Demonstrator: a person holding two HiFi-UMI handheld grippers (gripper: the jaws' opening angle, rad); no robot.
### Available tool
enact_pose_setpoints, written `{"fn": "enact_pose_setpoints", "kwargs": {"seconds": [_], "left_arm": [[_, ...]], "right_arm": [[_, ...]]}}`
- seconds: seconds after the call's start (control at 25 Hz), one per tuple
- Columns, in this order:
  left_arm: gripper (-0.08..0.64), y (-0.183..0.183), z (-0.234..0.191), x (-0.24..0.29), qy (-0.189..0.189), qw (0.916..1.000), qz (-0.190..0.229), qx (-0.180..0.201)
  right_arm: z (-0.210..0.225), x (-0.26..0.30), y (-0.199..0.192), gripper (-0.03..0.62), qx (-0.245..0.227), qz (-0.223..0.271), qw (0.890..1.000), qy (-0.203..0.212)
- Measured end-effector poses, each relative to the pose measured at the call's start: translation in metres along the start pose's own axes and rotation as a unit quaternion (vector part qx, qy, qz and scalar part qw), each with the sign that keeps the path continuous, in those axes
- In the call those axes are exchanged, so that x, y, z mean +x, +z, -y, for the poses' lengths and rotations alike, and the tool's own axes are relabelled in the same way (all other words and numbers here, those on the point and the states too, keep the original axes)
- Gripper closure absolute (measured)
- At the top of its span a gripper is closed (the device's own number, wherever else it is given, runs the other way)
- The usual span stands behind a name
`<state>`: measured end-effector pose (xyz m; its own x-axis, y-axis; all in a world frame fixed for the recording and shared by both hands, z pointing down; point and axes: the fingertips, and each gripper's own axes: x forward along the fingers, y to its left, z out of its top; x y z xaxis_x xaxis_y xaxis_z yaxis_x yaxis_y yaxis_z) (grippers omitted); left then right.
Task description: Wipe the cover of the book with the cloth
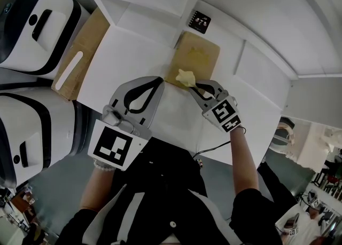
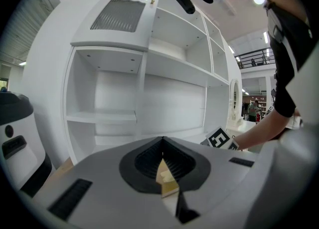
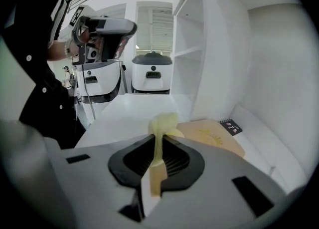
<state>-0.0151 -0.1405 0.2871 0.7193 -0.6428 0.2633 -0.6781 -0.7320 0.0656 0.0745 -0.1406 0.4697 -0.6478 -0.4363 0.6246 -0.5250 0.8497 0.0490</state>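
While two white machines (image 1: 32, 30) and a cardboard box (image 1: 80, 60) stand at the far left, the left gripper (image 1: 159, 81) is held over the white table (image 1: 128, 52). The left gripper view shows its jaws (image 2: 162, 140) meeting at the tips with nothing pinched between them. Just to its right, the yellow cloth (image 1: 185, 77) sits bunched at the near-left corner of the book (image 1: 199, 54). The book lies flat on the table with its tan cover up. Whether cloth and cover touch cannot be settled. The right gripper (image 1: 194, 85) is clamped on the cloth: in the right gripper view a thin fold of cloth (image 3: 162, 123) runs up between the closed jaws, with the book (image 3: 214, 135) behind it. A small black notebook (image 1: 199, 22) lies near the book's far end.
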Motion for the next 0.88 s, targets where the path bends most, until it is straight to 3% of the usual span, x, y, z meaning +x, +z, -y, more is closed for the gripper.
{"fn": "enact_pose_setpoints", "kwargs": {"seconds": [0.16,0.4,0.72,0.88], "left_arm": [[0.560,0.000,0.000,0.000,0.002,1.0000,0.000,0.000],[0.560,-0.002,-0.002,-0.002,0.011,0.9999,-0.003,-0.001],[0.560,-0.006,-0.008,-0.005,0.026,0.9996,-0.008,-0.003],[0.560,-0.008,-0.012,-0.009,0.034,0.9993,-0.011,-0.009]], "right_arm": [[0.044,-0.010,-0.005,0.555,0.041,0.012,0.997,-0.068],[0.108,-0.022,-0.020,0.555,0.099,0.012,0.982,-0.160],[0.168,-0.024,-0.032,0.555,0.114,0.001,0.966,-0.231],[0.184,-0.019,-0.038,0.555,0.115,-0.015,0.962,-0.247]]}}
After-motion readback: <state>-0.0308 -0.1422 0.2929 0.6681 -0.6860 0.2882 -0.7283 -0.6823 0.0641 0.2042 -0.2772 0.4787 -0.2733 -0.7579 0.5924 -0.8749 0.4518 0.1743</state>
